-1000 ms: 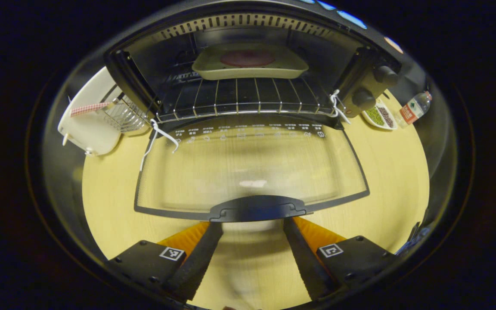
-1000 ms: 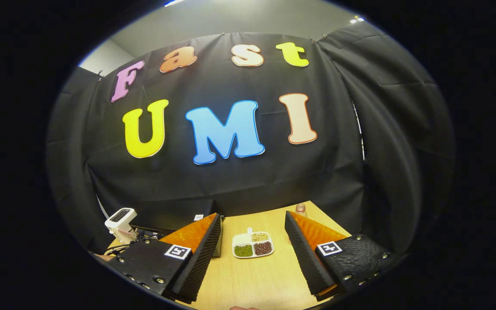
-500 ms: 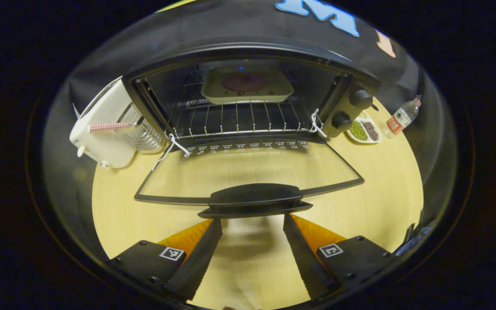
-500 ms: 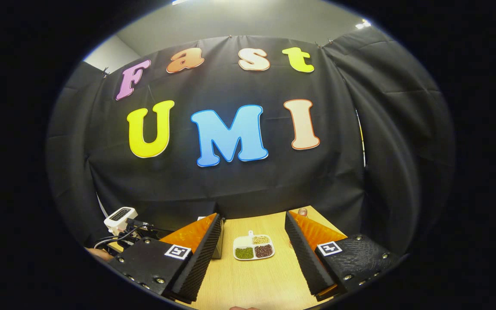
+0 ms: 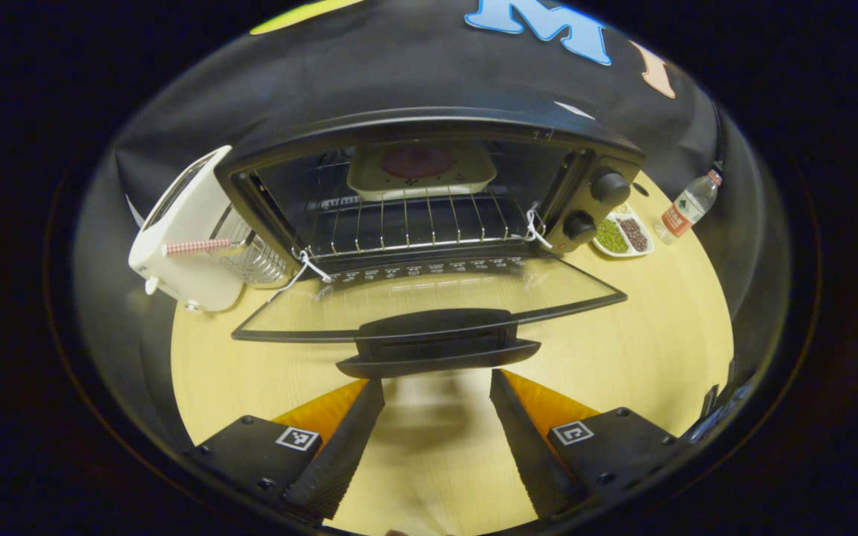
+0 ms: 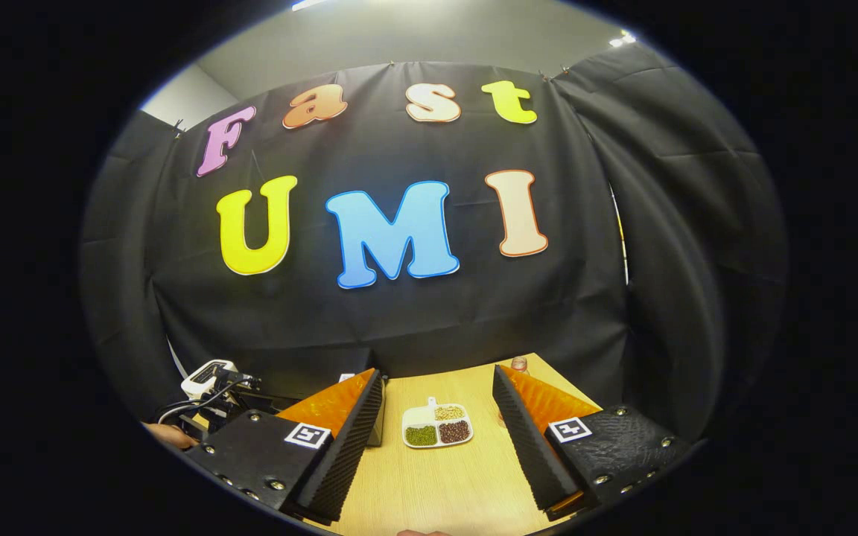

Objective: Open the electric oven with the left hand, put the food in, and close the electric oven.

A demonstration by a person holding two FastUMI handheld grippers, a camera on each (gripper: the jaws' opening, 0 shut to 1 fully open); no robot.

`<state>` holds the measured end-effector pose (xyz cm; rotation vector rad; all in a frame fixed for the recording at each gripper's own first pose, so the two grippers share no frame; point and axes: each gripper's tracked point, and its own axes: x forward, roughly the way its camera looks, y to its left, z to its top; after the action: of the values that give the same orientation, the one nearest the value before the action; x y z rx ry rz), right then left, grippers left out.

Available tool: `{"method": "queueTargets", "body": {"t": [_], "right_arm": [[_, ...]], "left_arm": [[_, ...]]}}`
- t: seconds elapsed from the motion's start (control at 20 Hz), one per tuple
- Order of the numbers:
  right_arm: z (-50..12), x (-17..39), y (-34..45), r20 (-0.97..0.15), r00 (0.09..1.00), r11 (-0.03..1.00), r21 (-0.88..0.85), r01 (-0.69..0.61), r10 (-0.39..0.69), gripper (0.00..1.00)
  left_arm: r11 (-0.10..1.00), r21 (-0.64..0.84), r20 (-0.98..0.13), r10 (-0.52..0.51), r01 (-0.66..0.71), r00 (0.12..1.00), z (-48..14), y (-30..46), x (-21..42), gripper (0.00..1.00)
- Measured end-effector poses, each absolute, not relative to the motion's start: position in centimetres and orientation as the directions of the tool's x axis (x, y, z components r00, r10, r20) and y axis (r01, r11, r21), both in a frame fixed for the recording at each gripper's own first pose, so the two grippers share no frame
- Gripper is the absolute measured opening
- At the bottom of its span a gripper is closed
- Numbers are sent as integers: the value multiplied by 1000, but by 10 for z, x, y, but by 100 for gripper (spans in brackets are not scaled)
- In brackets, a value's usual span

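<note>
Glass is what I watch first: the oven door (image 5: 429, 298) has tipped up from where it lay a second ago, its pane now foreshortened to a thin band and its black handle (image 5: 436, 346) lifted off the table (image 5: 645, 350) toward me. The food on its pale plate (image 5: 420, 170) already sits at the back of the wire rack (image 5: 414, 223) inside the electric oven (image 5: 429, 134), so I judge we are on the last step, closing up. My left gripper (image 5: 436, 394) has its fingers spread wide, their tips just under the handle's lip, clamping nothing (whether they actually touch the lip I cannot tell from this angle). The whole oven also reads smaller and farther than it did, so I take it the hand has pulled back and risen as the door swings.

Outward from the oven, the left gripper view gives me a white appliance with a wire basket (image 5: 198, 238) just beside its left wall, a divided dish of beans (image 5: 623, 234) near the knobs, and a bottle (image 5: 686, 208) beyond that.

Over in the right gripper view, the right gripper (image 6: 436, 417) hovers open and idle, aimed at the booth wall, with the same dish between its fingers farther off. It also catches a bit of the other hand (image 6: 168, 434) at the low left edge.
</note>
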<state>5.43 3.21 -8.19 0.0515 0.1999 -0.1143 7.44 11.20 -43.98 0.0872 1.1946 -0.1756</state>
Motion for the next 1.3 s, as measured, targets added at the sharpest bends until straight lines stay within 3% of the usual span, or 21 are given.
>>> {"method": "queueTargets", "body": {"t": [0.05, 0.1, 0.2, 0.3, 0.45, 0.5, 0.55, 0.6, 0.7, 0.75, 0.8, 0.85, 0.95, 1.1, 1.3], "right_arm": [[-84, 54, 32, -203, 973, 992, 42, 118, -107, 91], [-83, 53, 32, -205, 973, 992, 43, 117, -106, 91], [-81, 53, 30, -203, 974, 993, 38, 115, -105, 91], [-79, 51, 27, -200, 974, 993, 34, 114, -105, 91], [-80, 48, 21, -200, 974, 993, 34, 115, -106, 91], [-79, 46, 19, -200, 974, 993, 34, 116, -107, 91], [-79, 45, 18, -198, 974, 993, 35, 117, -108, 91], [-79, 45, 16, -198, 974, 992, 35, 117, -108, 91], [-79, 46, 13, -197, 974, 992, 35, 117, -108, 91], [-79, 44, 11, -197, 974, 992, 36, 117, -108, 91], [-78, 44, 9, -196, 975, 992, 36, 118, -108, 91], [-78, 43, 7, -193, 975, 993, 35, 117, -108, 91], [-75, 44, 3, -184, 977, 993, 25, 111, -105, 91], [-68, 50, 3, -165, 983, 996, 16, 83, -80, 91], [-52, 59, 9, -136, 991, 999, 19, 26, -23, 91]], "left_arm": [[983, -22, -928, -88, 183, 362, -438, 112, 75, 100], [983, -20, -925, -87, 182, 370, -436, 111, 78, 92], [985, -13, -915, -82, 173, 395, -431, 111, 85, 100], [986, -13, -907, -81, 164, 414, -425, 110, 90, 92], [988, -13, -898, -80, 154, 433, -417, 108, 96, 92], [988, -8, -894, -76, 154, 442, -414, 109, 98, 100], [988, -2, -888, -72, 153, 454, -412, 109, 101, 92], [989, 3, -883, -68, 151, 464, -409, 110, 103, 98], [990, 10, -879, -59, 143, 472, -406, 112, 106, 92], [990, 13, -877, -55, 140, 476, -403, 113, 106, 100], [990, 19, -873, -51, 138, 485, -400, 114, 107, 92], [990, 26, -866, -48, 139, 497, -396, 113, 108, 92], [989, 35, -835, -50, 144, 548, -379, 106, 111, 100], [989, 12, -735, -91, 148, 671, -326, 85, 115, 98], [993, -28, -481, -114, 115, 869, -214, 58, 108, 100]]}}
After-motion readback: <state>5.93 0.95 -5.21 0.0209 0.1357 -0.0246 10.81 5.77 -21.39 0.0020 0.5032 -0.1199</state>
